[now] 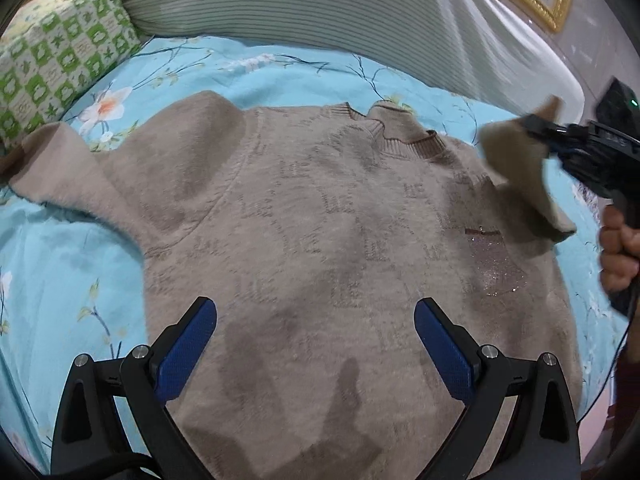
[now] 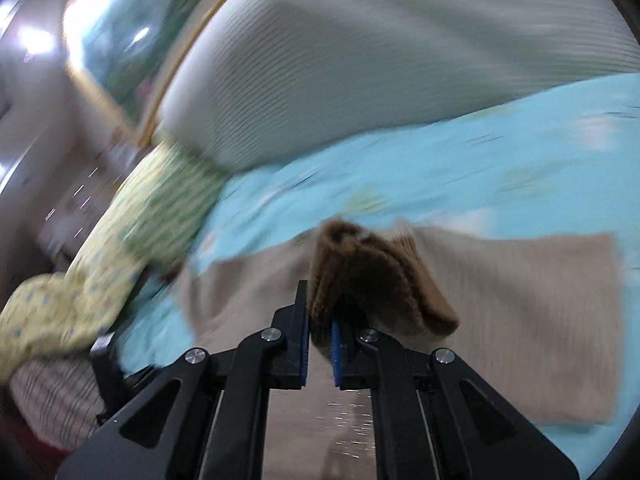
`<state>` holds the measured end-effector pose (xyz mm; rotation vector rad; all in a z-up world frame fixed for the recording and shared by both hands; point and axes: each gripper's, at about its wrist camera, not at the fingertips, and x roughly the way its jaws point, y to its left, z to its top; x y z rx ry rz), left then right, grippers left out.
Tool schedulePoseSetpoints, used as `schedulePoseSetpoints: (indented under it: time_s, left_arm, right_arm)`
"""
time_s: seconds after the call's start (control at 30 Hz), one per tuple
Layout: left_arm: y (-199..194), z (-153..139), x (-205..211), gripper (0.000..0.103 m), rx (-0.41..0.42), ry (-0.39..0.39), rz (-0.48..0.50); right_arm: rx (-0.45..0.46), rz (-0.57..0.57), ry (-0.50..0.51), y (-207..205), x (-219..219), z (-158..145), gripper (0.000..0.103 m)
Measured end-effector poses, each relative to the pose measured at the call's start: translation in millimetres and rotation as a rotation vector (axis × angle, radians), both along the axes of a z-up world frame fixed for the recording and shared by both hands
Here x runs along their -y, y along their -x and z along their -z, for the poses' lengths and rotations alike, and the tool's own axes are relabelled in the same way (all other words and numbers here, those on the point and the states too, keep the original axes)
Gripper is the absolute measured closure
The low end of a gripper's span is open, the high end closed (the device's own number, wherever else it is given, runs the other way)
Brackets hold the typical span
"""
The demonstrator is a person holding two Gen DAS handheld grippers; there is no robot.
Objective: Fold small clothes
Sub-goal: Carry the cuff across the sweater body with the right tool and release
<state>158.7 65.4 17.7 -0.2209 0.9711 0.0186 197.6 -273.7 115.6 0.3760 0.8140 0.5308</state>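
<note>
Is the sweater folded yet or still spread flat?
Mostly spread: the sweater lies flat on the bedsheet, one sleeve out; the right gripper holds its other sleeve lifted.

Left wrist view: even indoor light, mostly sharp, soft shadows on the sweater below centre; right gripper motion-blurred. Right wrist view: heavy motion smear everywhere, only the jaws are crisp. Bright glare spots upper left on the framed picture. Fisheye bending, dark vignette at rims.
</note>
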Motion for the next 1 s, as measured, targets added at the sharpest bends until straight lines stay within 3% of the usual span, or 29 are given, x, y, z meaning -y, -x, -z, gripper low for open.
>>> schedulePoseSetpoints:
  time_s: [0.23, 0.33, 0.43, 0.47, 0.53, 0.57, 0.73, 0.9, 0.97, 1.0]
  left_arm:
    - [12.9, 1.1, -13.3, 0.003, 0.008, 0.03, -0.007]
    - [13.4, 0.7, -19.1, 0.003, 0.014, 0.046, -0.013]
    - [9.1, 0.8, -21.9, 0.003, 0.02, 0.064, -0.017]
    - [5.3, 1.1, -21.0, 0.003, 0.022, 0.067, -0.016]
    - [-3.2, 2.5, -17.4, 0.003, 0.02, 0.078, -0.005]
    - [-10.0, 3.6, -14.4, 0.003, 0.017, 0.089, 0.005]
    - [-52.2, 13.7, 5.6, 0.003, 0.004, 0.064, 0.055]
    - [-100.6, 31.5, 10.9, 0.006, -0.034, 0.035, 0.031]
    - [-111.8, 32.0, 11.9, 0.035, -0.017, 0.025, 0.029]
    - [-113.9, 31.7, 12.4, 0.077, -0.013, 0.027, 0.036]
  right_arm:
    - [-0.107, -0.144, -0.057, -13.4, -102.2, 56.1, 0.093]
    - [-0.147, -0.149, -0.027, -18.4, -126.7, 75.0, 0.093]
    - [-0.224, -0.129, -0.053, -27.5, -133.1, 91.3, 0.085]
    - [-0.243, -0.124, -0.065, -27.3, -131.6, 95.1, 0.078]
    - [-0.228, -0.112, -0.091, -21.5, -123.8, 92.1, 0.048]
    - [-0.206, -0.104, -0.112, -16.8, -116.9, 87.2, 0.044]
    - [-0.137, -0.01, -0.148, 10.9, -74.6, 63.2, 0.042]
    - [-0.092, 0.134, -0.203, 54.9, -23.8, 53.3, 0.041]
    - [-0.089, 0.198, -0.206, 71.0, -5.0, 54.4, 0.041]
    - [-0.067, 0.229, -0.195, 76.9, 2.0, 54.7, 0.041]
